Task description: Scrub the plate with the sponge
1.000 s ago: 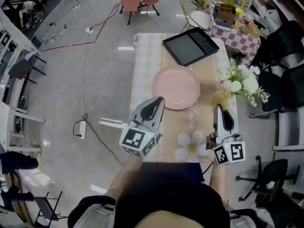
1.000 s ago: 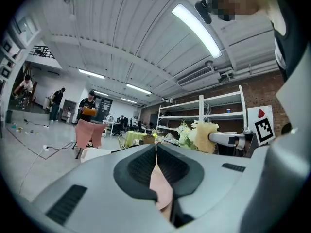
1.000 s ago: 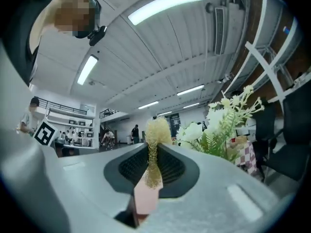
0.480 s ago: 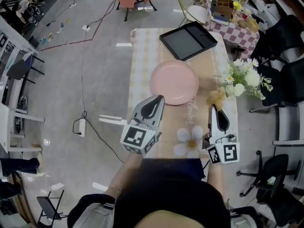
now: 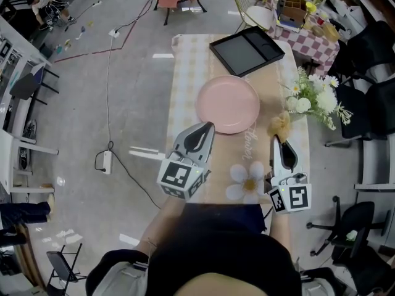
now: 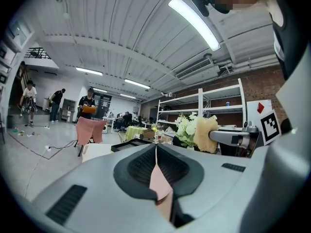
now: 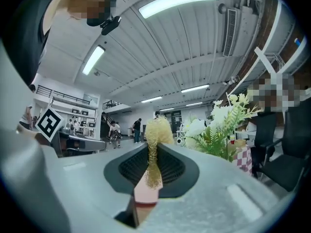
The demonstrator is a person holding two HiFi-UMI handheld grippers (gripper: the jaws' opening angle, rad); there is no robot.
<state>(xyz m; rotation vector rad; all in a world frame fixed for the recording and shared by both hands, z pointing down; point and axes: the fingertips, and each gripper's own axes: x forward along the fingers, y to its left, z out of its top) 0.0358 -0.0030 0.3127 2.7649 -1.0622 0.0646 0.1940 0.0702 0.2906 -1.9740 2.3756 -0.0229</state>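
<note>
The pink plate [image 5: 228, 103] lies flat on the long table [image 5: 185, 85]. My left gripper [image 5: 208, 127] hovers by the plate's near left rim; its jaws are shut and nothing shows between them in the left gripper view [image 6: 156, 147]. My right gripper [image 5: 276, 139] is to the right of the plate, shut on a fluffy yellow sponge [image 5: 281, 124] that sticks out past its tip. The sponge [image 7: 156, 130] is pinched between the pads in the right gripper view, and the sponge [image 6: 206, 134] also shows from the side in the left gripper view. Both grippers point forward and slightly upward.
A black tray [image 5: 247, 51] lies at the table's far end. A bunch of white flowers [image 5: 315, 103] stands at the right edge, close to the sponge. A white flower-shaped mat [image 5: 247, 180] lies near me between the grippers. Chairs and a checkered table [image 5: 311, 39] surround the table.
The right gripper with the sponge has drawn back slightly toward me. The left gripper has hardly moved. The view has shifted a little.
</note>
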